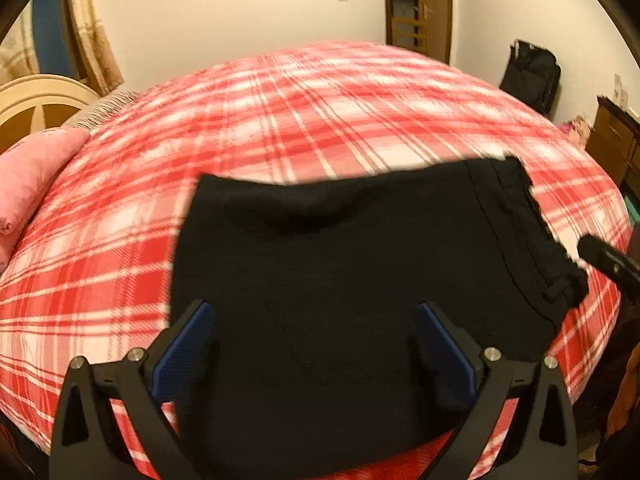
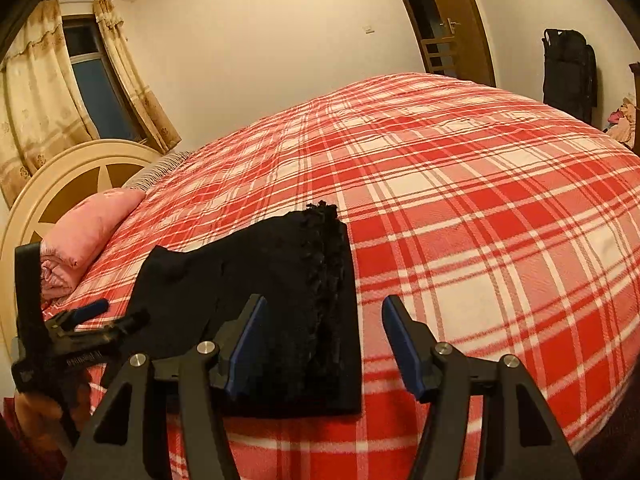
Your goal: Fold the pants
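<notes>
Pants (image 1: pixel 340 280), black and already folded compact, lie on the plaid bed (image 1: pixel 280 100) at centre frame, directly below the left gripper (image 1: pixel 316 344), whose jaws stand apart, straddling the cloth. The right gripper (image 2: pixel 324 344), likewise apart, hovers off their frilled right edge.

The black knit fabric pants (image 1: pixel 328 264) lie folded into a compact, roughly rectangular bundle, flat on the red and white plaid bedcover near its front edge. Their gathered, ribbed waistband edge (image 2: pixel 326 280) runs along the bundle's right side, with stacked layers showing there.
</notes>
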`<act>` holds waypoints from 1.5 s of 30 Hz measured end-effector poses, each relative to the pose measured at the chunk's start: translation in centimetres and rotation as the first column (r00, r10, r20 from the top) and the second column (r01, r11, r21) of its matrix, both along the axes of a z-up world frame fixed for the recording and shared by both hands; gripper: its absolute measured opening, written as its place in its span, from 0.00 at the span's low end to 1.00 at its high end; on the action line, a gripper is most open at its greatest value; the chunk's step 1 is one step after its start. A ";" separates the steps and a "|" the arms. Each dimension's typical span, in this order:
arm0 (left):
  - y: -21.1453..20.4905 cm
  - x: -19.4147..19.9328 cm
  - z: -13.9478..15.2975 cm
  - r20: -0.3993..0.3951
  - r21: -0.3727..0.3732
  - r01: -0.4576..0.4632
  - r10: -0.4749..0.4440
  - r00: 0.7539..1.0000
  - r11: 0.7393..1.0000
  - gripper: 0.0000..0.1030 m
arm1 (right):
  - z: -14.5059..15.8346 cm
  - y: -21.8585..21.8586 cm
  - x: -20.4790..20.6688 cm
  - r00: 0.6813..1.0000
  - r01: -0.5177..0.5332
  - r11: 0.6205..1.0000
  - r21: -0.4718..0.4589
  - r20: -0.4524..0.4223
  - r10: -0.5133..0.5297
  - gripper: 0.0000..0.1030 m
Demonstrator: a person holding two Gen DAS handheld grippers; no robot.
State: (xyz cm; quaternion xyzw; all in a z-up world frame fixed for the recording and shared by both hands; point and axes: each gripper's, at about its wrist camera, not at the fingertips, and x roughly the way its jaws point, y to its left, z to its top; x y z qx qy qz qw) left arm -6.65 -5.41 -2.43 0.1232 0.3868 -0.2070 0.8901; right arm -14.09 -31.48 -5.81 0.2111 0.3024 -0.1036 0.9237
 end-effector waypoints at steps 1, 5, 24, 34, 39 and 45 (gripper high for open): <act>0.5 0.5 0.2 0.010 -0.008 -0.019 0.020 1.000 1.000 1.00 | -0.3 -0.2 0.6 1.000 0.000 1.000 0.005 -0.010 0.000 0.63; 3.2 3.2 0.2 -0.010 -0.053 -0.125 0.125 0.992 0.991 1.00 | -1.5 -0.7 2.4 0.999 0.001 0.999 0.043 -0.042 0.001 0.64; 4.5 6.3 -3.5 -0.213 -0.076 -0.190 0.170 0.962 0.979 1.00 | -3.7 1.8 4.2 0.995 -0.073 0.997 0.014 -0.068 0.074 0.66; 4.2 6.7 -3.5 -0.257 -0.065 -0.181 0.159 0.953 0.981 0.97 | -3.2 3.3 4.6 0.991 -0.111 0.991 -0.070 -0.089 0.105 0.49; 3.9 6.9 -3.6 -0.243 -0.086 -0.149 0.125 0.962 0.985 0.94 | -3.8 2.4 4.8 0.994 -0.081 0.997 -0.012 -0.074 0.080 0.64; 4.0 7.0 -3.6 -0.244 -0.115 -0.135 0.104 0.964 0.984 0.87 | -3.0 3.2 5.3 0.987 -0.128 0.991 -0.039 -0.103 0.124 0.40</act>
